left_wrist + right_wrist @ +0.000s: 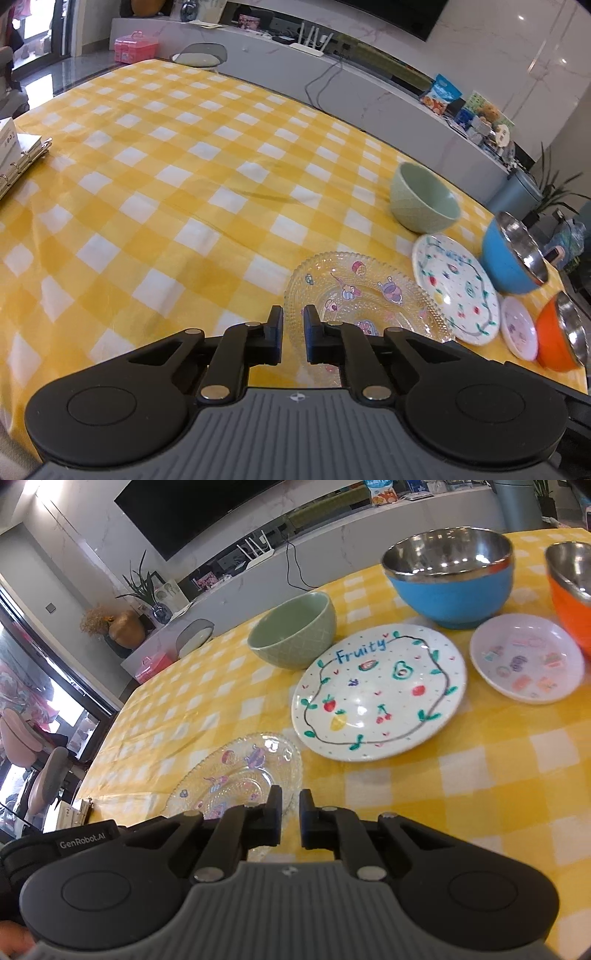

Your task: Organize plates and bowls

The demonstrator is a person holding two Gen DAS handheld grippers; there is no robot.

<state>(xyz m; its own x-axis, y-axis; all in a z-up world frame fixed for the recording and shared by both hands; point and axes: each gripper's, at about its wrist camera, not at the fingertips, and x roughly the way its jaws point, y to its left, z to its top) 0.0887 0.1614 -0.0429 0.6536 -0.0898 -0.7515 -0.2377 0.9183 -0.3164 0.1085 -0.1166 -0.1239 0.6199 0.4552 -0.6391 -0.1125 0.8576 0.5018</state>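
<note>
A clear glass plate with cartoon prints lies on the yellow checked tablecloth; it also shows in the right wrist view. My left gripper hovers at its near left rim, jaws nearly together with a narrow gap, holding nothing. My right gripper hovers at the plate's near right rim, jaws likewise narrow and empty. Beyond lie a white "Fruity" plate, a small lilac dish, a green bowl, a blue steel-lined bowl and an orange steel-lined bowl.
A ring binder lies at the table's left edge. A chair stands at the far side. The table's right edge runs just behind the bowls. A TV cabinet lines the wall beyond.
</note>
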